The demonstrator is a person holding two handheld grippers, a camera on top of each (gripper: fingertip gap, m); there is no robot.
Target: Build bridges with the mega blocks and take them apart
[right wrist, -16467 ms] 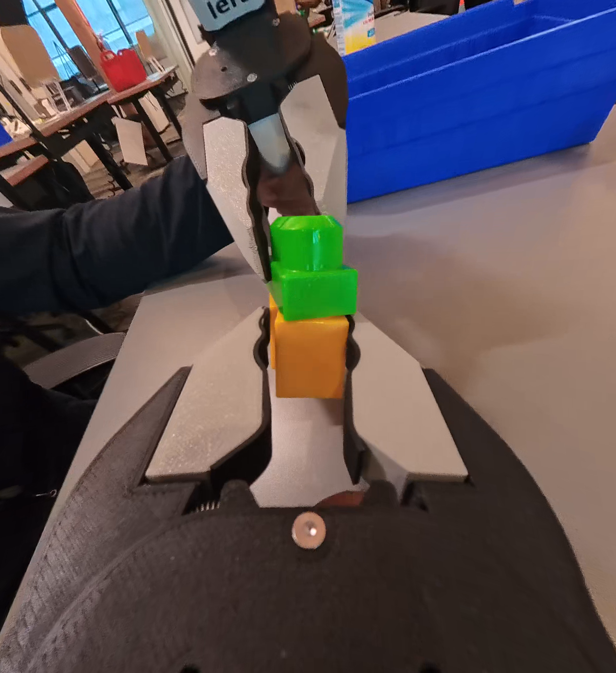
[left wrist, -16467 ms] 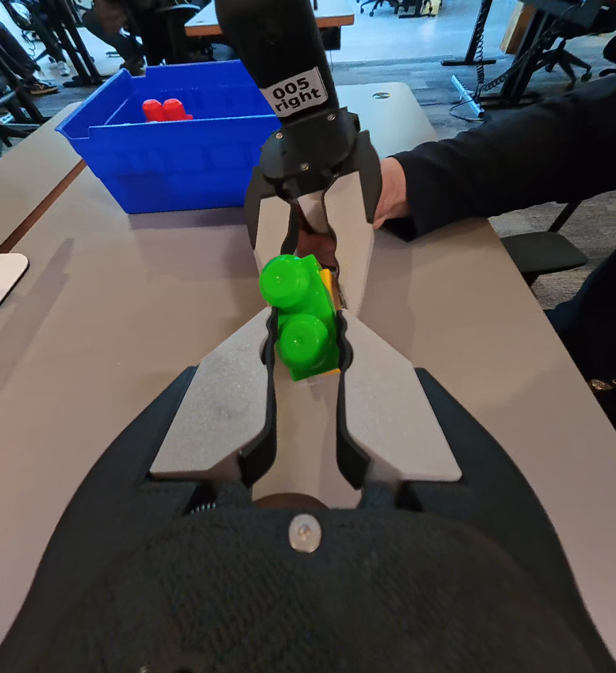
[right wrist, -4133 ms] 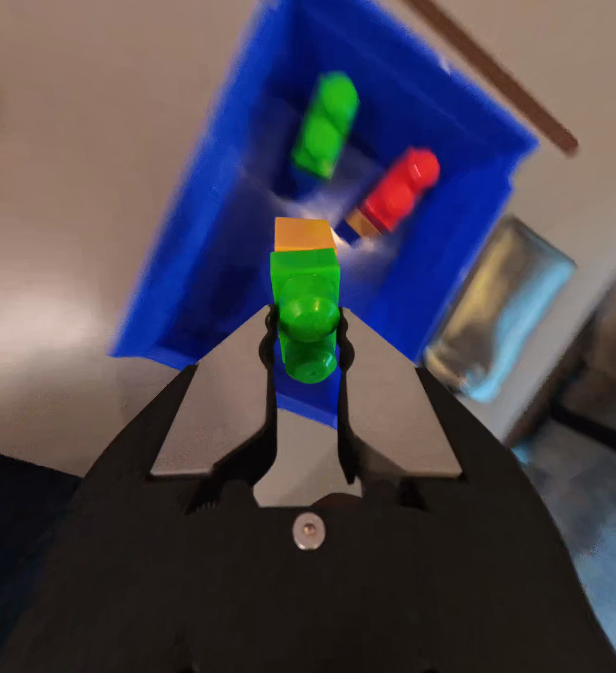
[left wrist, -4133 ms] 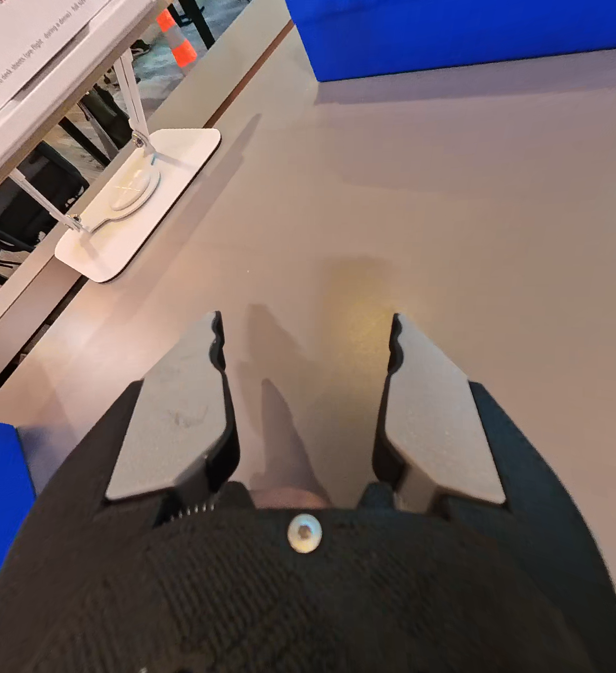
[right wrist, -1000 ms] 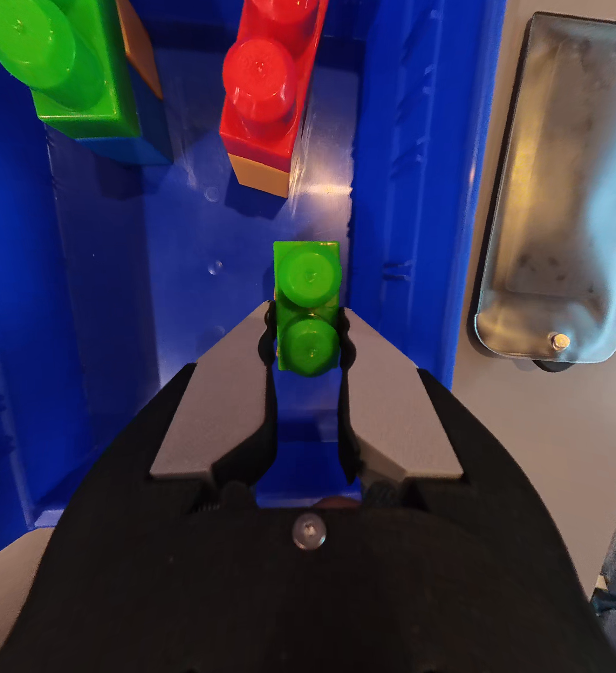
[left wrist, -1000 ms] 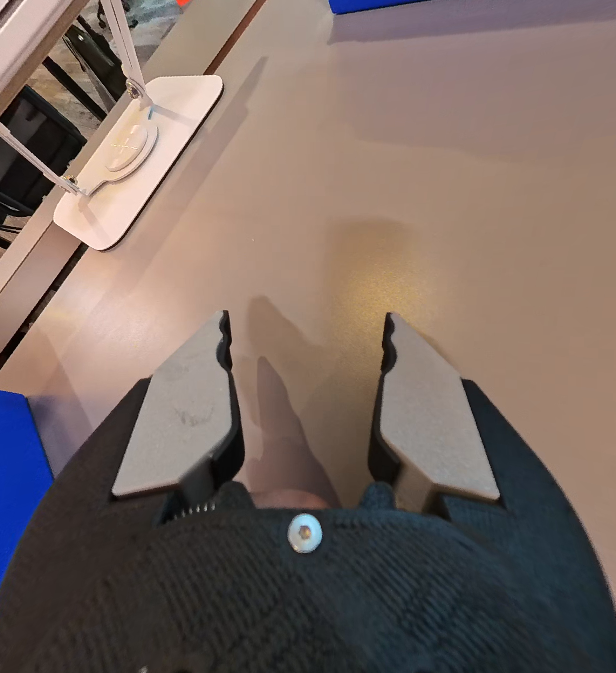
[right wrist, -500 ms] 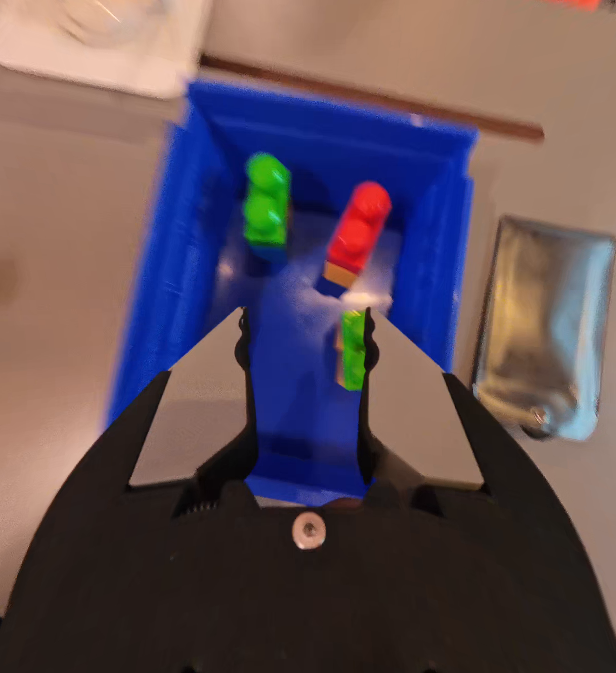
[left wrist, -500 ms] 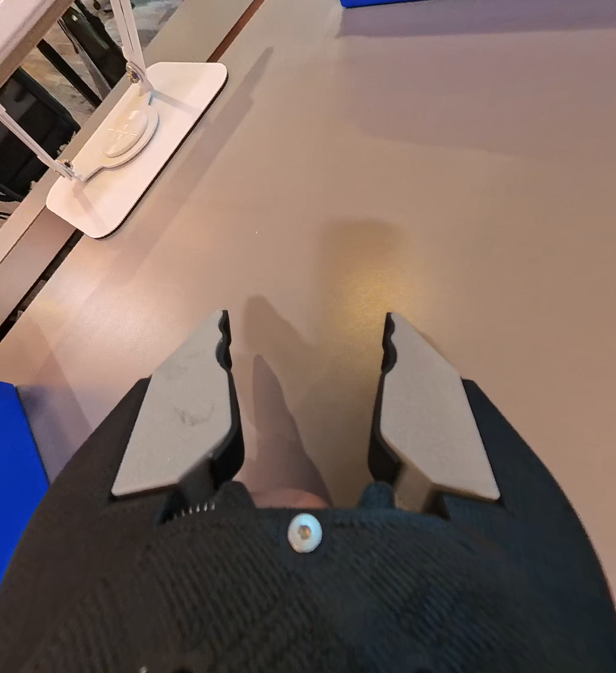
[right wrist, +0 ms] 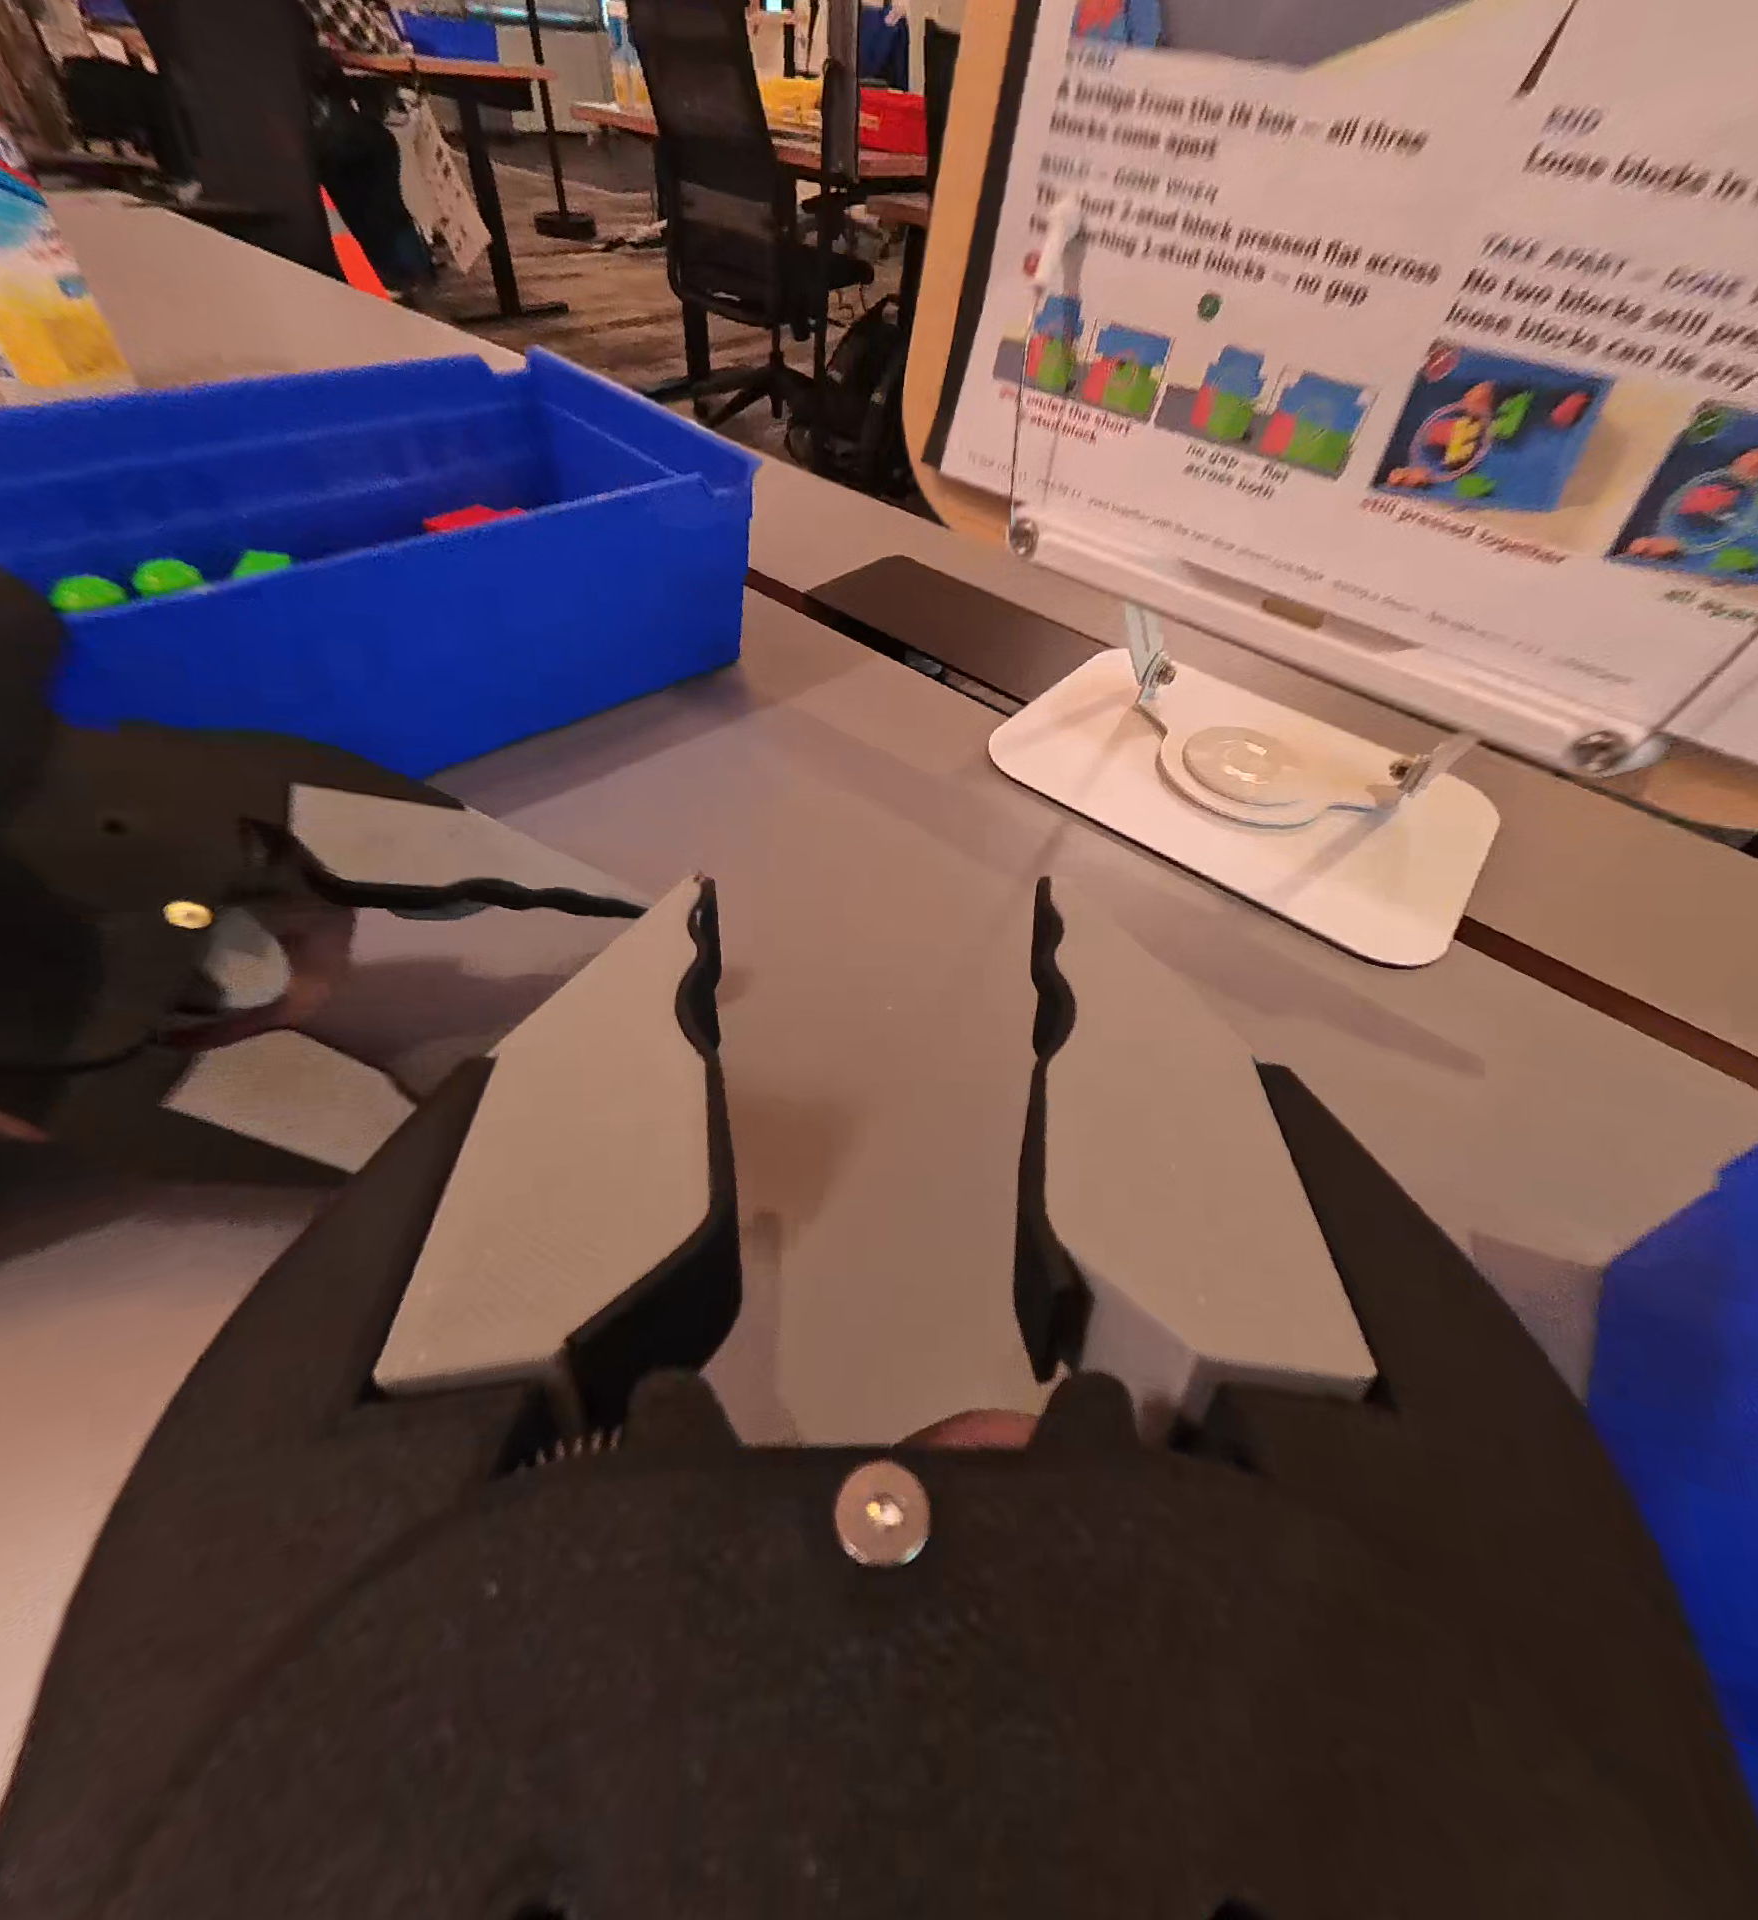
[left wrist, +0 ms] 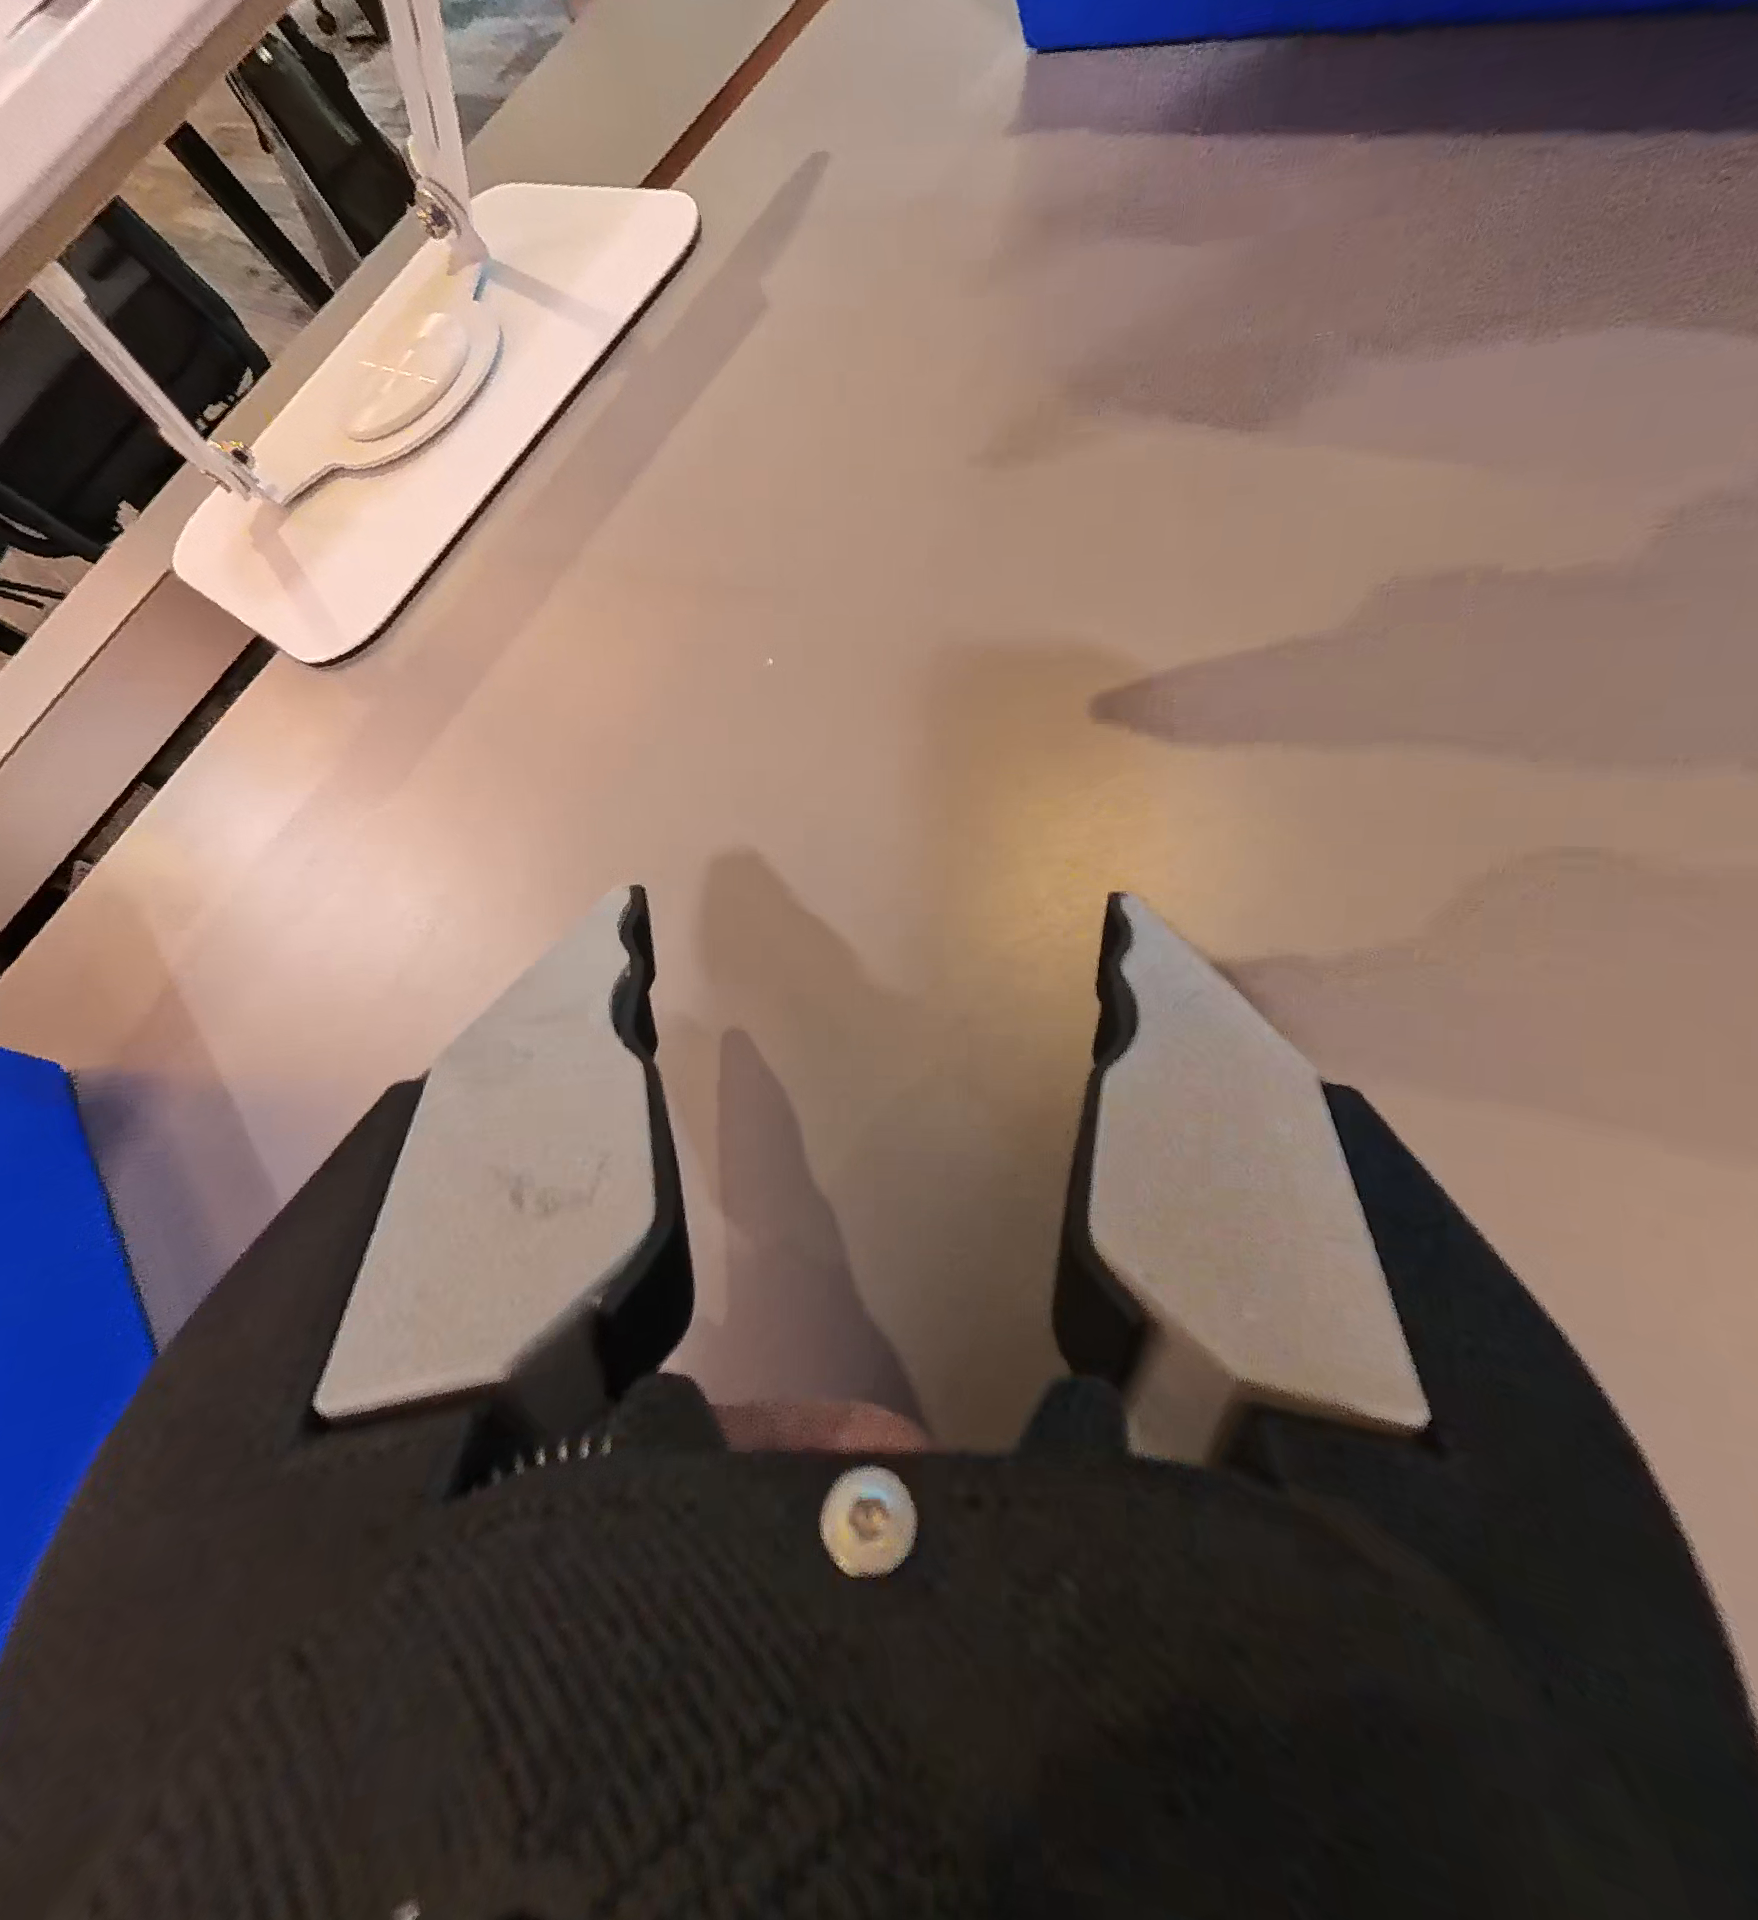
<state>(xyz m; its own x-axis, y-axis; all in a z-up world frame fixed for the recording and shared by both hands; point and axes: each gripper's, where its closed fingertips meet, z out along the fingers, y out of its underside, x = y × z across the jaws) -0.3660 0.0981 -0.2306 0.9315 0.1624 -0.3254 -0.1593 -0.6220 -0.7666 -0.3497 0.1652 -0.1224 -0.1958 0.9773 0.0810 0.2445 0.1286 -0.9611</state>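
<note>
My right gripper (right wrist: 872, 894) is open and empty, low over the bare grey table (right wrist: 854, 790). My left gripper (left wrist: 875, 899) is also open and empty over the table; in the right wrist view it shows at the left (right wrist: 459, 987), close beside the right one. A blue bin (right wrist: 387, 634) stands at the back left. Green block studs (right wrist: 163, 577) and a red block (right wrist: 470, 516) show over its rim. No block is held.
A second blue bin (right wrist: 1727, 1455) is at the right edge. An instruction sheet (right wrist: 1374, 312) stands on a white base (right wrist: 1249, 810) at the back right. In the left wrist view the base (left wrist: 439, 416) sits near the table edge, with blue bin corners at left (left wrist: 2, 1299) and top (left wrist: 1374, 16). The tips of one gripper are about 12 centimeters away from the tips of the other. The base (left wrist: 439, 416) lies around 25 centimeters away from my left fingertips. The right camera catches it too, in the right wrist view (right wrist: 1199, 792).
The right gripper let go of the green two-stud block in the bin, opened, pulled back and swung round over the open table. The left gripper barely moved.
</note>
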